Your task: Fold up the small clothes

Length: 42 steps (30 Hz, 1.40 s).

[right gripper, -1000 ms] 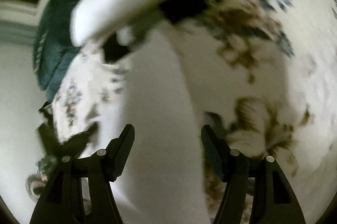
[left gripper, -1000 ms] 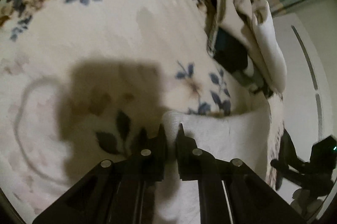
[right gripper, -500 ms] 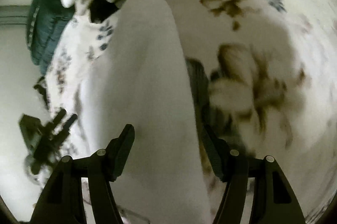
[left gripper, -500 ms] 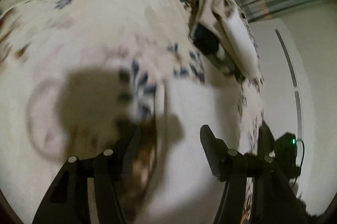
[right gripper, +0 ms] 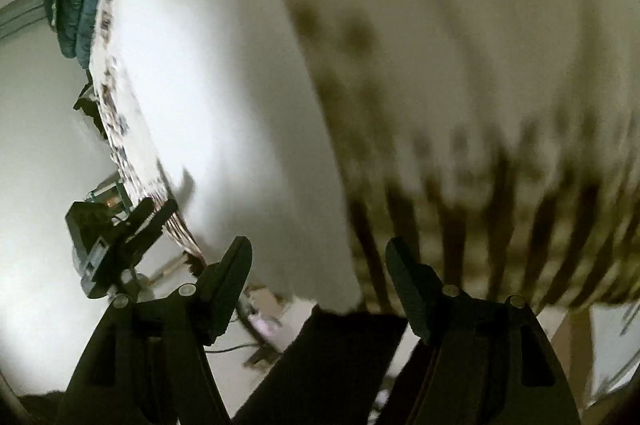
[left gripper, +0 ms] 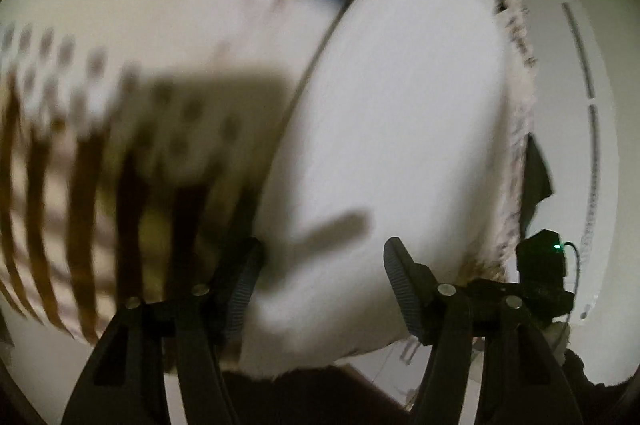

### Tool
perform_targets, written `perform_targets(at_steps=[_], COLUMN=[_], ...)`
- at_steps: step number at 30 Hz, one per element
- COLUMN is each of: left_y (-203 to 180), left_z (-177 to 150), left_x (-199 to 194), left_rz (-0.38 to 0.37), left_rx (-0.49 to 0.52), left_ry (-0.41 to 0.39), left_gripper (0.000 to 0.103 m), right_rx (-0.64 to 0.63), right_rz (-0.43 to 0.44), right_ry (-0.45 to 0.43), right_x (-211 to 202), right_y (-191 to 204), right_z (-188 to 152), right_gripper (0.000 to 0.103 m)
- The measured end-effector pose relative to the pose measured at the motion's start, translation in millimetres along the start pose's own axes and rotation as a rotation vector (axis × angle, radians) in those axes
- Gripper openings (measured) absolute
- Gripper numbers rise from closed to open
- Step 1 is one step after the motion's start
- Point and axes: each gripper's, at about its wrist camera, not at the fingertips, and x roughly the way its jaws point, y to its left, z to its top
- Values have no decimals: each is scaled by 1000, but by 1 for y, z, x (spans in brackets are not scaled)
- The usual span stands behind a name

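Both views motion-blurred. White garment (left gripper: 392, 129) lies flat on the floral blanket (left gripper: 132, 37), a long strip whose long axis runs away from the claws toward the blanket's far end; its near short edge sits at the blanket's near border. Left gripper (left gripper: 322, 271) has just been opening; jaws now stand wide and empty, hovering over the garment's near end with cloth showing between and below them, not pinched. Right gripper (right gripper: 320, 265) also wide, empty, over the garment's (right gripper: 224, 97) near-right corner, right finger past the edge above the blanket. Both claws about equally near that near edge; judged next grip is there.
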Motion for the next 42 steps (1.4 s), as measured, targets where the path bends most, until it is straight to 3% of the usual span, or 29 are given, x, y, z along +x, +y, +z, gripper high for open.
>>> perform_targets(at_steps=[3, 7, 10, 11, 14, 22, 26, 29, 34, 39, 42], left_y=[11, 3, -3, -4, -8, -46, -90, -124, -150, -157, -152], left_z=[-20, -36, -42, -44, -48, -38, 7, 66, 166, 254, 290], left_x=[20, 21, 22, 19, 5, -61, -85, -92, -82, -57, -44], left_rz=[-23, -55, -58, -59, -89, -217, -291, -311, -304, -316, -309], left_rx=[-27, -2, 0, -7, -35, -30, 20, 74, 97, 80, 34], left_ry=[41, 6, -13, -27, -69, -176, -249, -307, -337, -310, -268], left_gripper=[60, 58, 11, 10, 10, 10, 10, 10, 10, 11, 24], right_rx=[40, 88, 113, 124, 133, 30, -32, -74, -105, -100, -71], right_rz=[57, 150, 222, 244, 266, 333, 360, 368, 341, 281, 254], right_ry=[29, 45, 24, 13, -4, -115, -210, -279, -385, -464, -476], right_x=[35, 74, 91, 93, 100, 41, -17, -61, -110, -137, -138], right_y=[-20, -24, -25, -24, -19, 21, 56, 80, 121, 165, 180], right_z=[-21, -29, -33, -34, -38, -59, -41, -11, 80, 183, 241], right_gripper=[71, 71, 71, 66, 19, 14, 14, 14, 14, 14, 14])
